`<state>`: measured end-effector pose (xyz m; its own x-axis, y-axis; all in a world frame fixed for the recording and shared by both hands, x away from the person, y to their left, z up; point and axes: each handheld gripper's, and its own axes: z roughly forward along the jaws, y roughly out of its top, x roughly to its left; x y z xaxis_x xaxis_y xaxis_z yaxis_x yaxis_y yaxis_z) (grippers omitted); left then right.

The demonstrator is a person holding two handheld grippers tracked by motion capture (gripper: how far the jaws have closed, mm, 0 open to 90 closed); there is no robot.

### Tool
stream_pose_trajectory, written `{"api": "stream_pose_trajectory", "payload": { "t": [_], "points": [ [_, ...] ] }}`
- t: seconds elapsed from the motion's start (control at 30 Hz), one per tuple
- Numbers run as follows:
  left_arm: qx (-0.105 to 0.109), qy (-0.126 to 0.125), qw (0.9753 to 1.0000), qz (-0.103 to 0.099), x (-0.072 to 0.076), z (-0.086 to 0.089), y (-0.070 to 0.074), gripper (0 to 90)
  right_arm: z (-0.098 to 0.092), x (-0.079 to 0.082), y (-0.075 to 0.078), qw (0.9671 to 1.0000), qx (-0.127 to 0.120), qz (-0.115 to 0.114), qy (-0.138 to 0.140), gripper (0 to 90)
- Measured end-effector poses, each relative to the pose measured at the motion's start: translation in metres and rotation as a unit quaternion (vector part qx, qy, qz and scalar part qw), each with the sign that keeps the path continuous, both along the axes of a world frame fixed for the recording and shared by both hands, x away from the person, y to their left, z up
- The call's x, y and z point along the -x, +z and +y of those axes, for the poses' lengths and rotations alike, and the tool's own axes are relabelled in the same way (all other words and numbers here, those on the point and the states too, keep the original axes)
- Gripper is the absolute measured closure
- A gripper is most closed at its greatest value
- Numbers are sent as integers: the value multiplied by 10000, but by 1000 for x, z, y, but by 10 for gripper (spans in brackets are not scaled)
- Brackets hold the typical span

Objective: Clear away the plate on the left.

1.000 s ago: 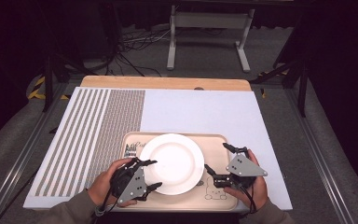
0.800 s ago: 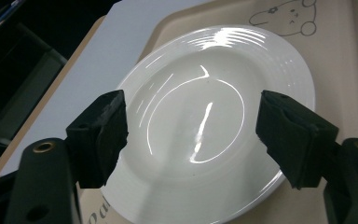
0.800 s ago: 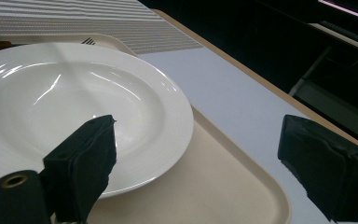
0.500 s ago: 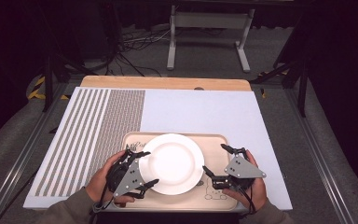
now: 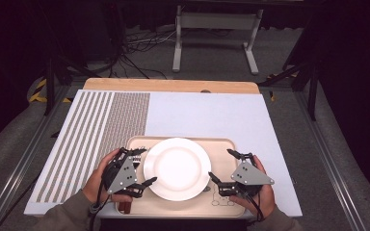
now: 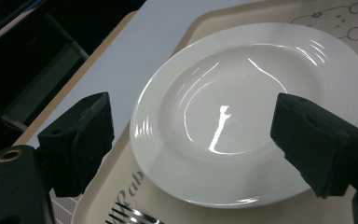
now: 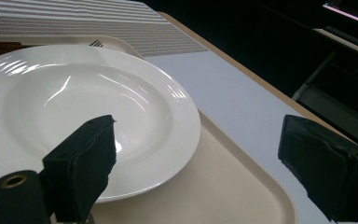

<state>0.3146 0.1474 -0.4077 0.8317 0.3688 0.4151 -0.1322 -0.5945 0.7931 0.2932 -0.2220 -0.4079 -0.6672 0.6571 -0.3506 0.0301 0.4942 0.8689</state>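
Plate (image 5: 177, 167) unmoved — left gripper (image 5: 140, 166) perhaps slightly closer now.

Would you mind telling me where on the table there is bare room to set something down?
The pale mat beyond the tray lies bare up to the wooden table edge, as does the striped part at its left. It is crowded near the person: the plate takes most of the tray, flanked by the open left gripper and open right gripper.
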Motion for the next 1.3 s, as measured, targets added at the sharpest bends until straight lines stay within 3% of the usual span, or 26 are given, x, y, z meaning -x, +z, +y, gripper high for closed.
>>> {"api": "stream_pose_trajectory", "payload": {
  "t": [0.27, 0.5, 0.7, 1.1, 1.3],
  "points": [
    [30, 146, 9999, -55, -7, 9, -4, 135, 1, 1, 1, 10000, -22, 1, 27, 124],
    [89, 306, 9995, 14, -12, 19, -8, 133, 1, 2, 0, 10000, -17, 7, 51, 124],
    [116, 411, 9991, -13, -16, 31, -8, 132, 2, 1, -2, 9999, 88, -26, 71, 124],
    [279, 558, 9979, 191, -17, 52, -15, 126, -2, 3, -4, 10000, 71, 9, 7, 124],
    [512, 630, 9963, 290, -16, 62, -17, 115, -6, 5, -5, 9999, 70, 23, -74, 124]
  ]
}}
